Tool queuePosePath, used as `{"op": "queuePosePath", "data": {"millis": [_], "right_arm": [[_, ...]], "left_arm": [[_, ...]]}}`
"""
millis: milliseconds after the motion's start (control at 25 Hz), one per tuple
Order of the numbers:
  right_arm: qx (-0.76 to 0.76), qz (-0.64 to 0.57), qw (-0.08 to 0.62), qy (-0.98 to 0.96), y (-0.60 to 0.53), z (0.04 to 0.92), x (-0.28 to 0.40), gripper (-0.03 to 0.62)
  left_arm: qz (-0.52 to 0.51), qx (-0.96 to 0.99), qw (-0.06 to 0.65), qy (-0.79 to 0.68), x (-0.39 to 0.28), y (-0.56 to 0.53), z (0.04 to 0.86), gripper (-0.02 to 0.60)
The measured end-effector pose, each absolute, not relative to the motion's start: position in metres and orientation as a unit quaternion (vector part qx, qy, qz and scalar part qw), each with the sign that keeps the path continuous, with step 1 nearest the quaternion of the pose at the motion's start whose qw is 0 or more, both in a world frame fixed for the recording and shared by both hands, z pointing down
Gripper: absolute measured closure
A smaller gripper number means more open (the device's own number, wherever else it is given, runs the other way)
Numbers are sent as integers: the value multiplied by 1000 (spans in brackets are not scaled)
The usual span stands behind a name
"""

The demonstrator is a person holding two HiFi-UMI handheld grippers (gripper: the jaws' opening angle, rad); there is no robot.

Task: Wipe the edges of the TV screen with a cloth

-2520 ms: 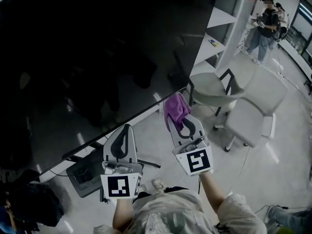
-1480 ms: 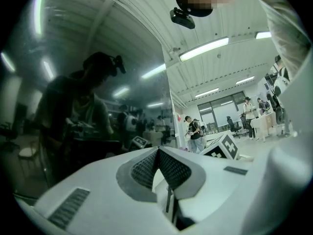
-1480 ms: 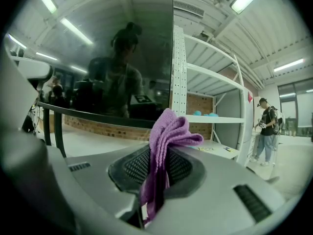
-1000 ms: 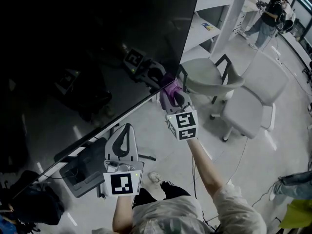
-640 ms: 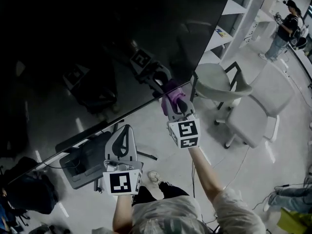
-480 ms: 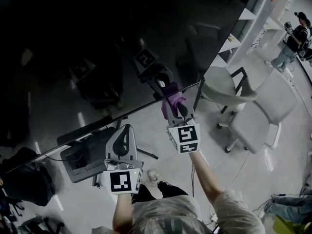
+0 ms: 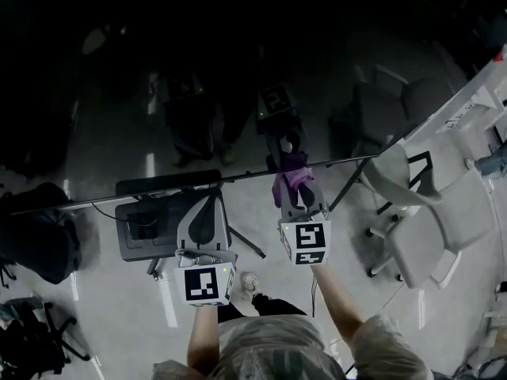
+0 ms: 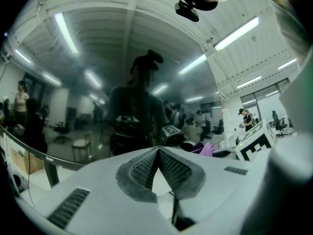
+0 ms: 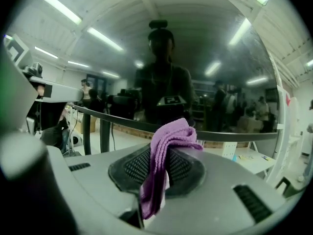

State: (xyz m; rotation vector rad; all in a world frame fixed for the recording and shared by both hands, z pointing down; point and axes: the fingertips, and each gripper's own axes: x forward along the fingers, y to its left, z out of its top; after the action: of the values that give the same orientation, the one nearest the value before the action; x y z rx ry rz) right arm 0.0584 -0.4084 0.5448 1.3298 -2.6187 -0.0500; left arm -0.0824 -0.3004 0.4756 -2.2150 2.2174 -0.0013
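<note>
1. At centre of the head view, the right gripper (image 7: 294,187) is clamped on a purple cloth (image 7: 290,174), which bunches out past the jaw tips.
2. Cloth sits at the lower edge of the TV screen (image 7: 198,77), a little right of the frame's middle. The dark glass mirrors gripper and cloth just above.
3. Right gripper view: cloth is pinched between the ribbed pads (image 9: 183,168), folded over at the top and hanging down between them, with the screen's edge strip behind.
4. Lower left of centre, the left gripper (image 7: 207,203) is below the screen's edge, apart from it, beside the stand base (image 7: 146,220).
5. Left gripper view: its jaws meet at the tips, with nothing between.
6. Right side of the head view: a chair (image 7: 432,220) on the floor.
</note>
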Motion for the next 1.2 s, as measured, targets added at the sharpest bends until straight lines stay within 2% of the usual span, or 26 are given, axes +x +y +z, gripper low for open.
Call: {"op": "queuePosePath", "data": {"millis": [360,600,1200], "right_arm": [[385,-18,111,-916,-376,552,-4,530],[336,-23,112,-935,-324,548,-116,530],[334,-47,106,-936,-264,546,-255,530]], "left_arm": [[7,-655,3,756,-130,-274,475,566],[4,-625,-1,781,-222,-220,472,566],[9,-591,-20,807,-370,-130,488,566]]}}
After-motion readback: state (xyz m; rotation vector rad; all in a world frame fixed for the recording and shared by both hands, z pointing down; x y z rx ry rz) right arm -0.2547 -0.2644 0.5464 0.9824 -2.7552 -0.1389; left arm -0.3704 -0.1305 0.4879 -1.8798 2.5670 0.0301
